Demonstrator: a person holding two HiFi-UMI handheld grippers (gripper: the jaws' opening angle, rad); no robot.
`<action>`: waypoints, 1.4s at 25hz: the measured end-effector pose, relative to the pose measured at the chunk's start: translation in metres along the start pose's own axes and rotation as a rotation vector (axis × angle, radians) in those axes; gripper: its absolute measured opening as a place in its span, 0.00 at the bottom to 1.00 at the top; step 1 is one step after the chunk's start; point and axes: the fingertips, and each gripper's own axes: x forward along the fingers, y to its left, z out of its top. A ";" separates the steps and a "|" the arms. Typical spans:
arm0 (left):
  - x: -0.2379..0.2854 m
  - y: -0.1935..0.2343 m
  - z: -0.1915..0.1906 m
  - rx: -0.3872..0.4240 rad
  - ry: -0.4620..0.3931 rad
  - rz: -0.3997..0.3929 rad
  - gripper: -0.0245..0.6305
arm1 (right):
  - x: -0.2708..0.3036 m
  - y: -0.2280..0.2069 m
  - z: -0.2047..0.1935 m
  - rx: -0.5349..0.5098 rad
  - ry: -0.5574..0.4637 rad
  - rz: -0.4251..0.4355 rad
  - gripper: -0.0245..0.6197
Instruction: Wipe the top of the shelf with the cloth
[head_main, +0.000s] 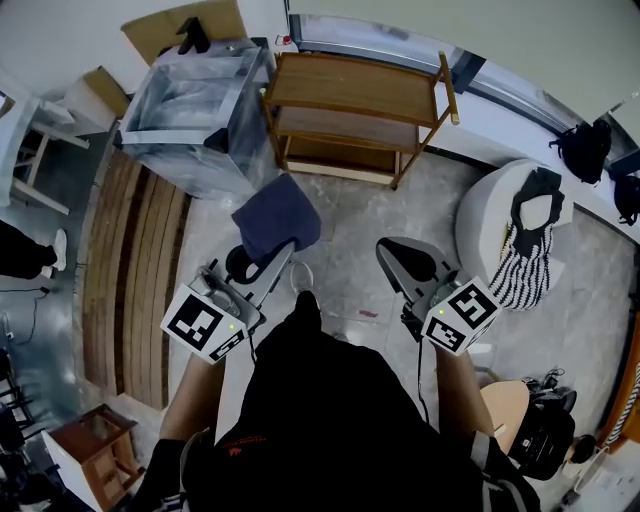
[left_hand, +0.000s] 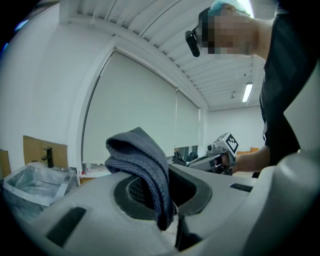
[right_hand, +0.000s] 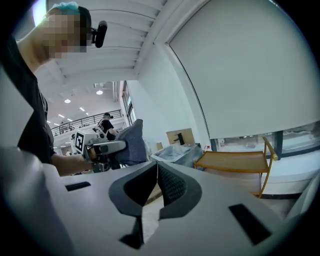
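A dark blue-grey cloth (head_main: 277, 226) hangs from my left gripper (head_main: 283, 255), whose jaws are shut on it; in the left gripper view the cloth (left_hand: 142, 172) drapes over the jaws. The wooden shelf (head_main: 355, 115), a three-tier slatted rack, stands ahead against the wall, well beyond both grippers. Its top (right_hand: 235, 161) also shows at the right of the right gripper view. My right gripper (head_main: 397, 252) is held at waist height with its jaws shut and nothing between them. Both grippers point toward the shelf.
A grey plastic-covered bin (head_main: 195, 105) stands left of the shelf. A white round seat (head_main: 500, 225) with a striped cloth and black bag is at the right. Wooden planks (head_main: 135, 265) lie on the floor at the left. A small brown stool (head_main: 95, 440) is at lower left.
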 end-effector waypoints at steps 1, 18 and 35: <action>0.002 0.012 0.001 -0.003 0.000 -0.001 0.12 | 0.011 -0.004 0.004 0.001 0.004 0.000 0.05; 0.044 0.179 -0.002 -0.042 0.041 -0.046 0.12 | 0.155 -0.072 0.050 0.036 0.050 -0.067 0.05; 0.077 0.248 0.000 -0.057 0.069 -0.066 0.12 | 0.217 -0.124 0.082 0.036 0.036 -0.103 0.05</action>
